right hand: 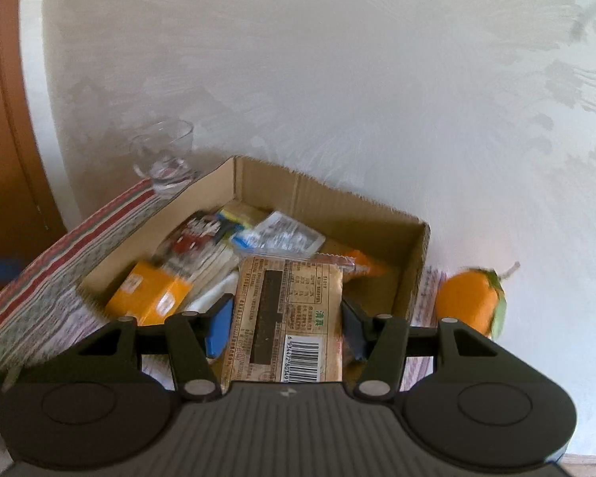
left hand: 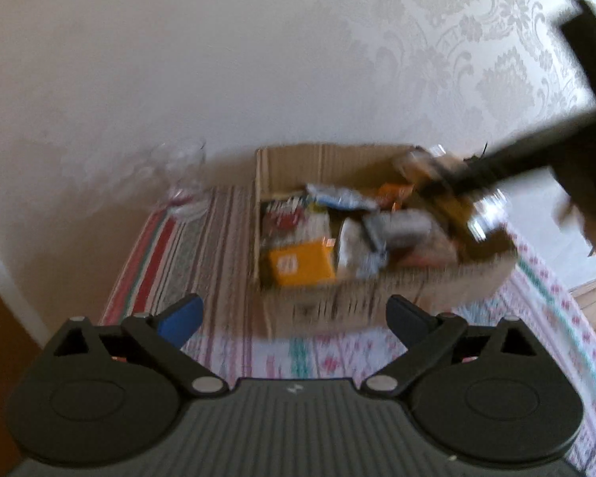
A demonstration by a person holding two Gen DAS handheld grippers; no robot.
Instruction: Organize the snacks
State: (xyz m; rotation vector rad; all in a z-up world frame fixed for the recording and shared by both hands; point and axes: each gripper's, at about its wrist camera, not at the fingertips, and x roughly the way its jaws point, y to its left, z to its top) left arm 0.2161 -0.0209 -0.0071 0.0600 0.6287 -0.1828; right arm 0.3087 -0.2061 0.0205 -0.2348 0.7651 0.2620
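Observation:
A cardboard box [left hand: 322, 159] stands on the patterned cloth and holds several snack packs, among them an orange carton [left hand: 300, 264]. My left gripper [left hand: 294, 318] is open and empty, in front of the box's near wall. My right gripper [right hand: 286, 324] is shut on a brown snack packet [right hand: 288, 318] with a barcode, held above the box [right hand: 333, 202] near its front edge. The right gripper also shows in the left wrist view [left hand: 457, 187], blurred, over the box's right side. The orange carton [right hand: 149, 298] lies at the box's left.
A clear glass [right hand: 165, 155] stands on the cloth behind the box's left corner, also in the left wrist view [left hand: 182, 175]. An orange fruit-like object [right hand: 471, 302] sits right of the box. A patterned wall is close behind. A dark chair [left hand: 592, 91] is at the right.

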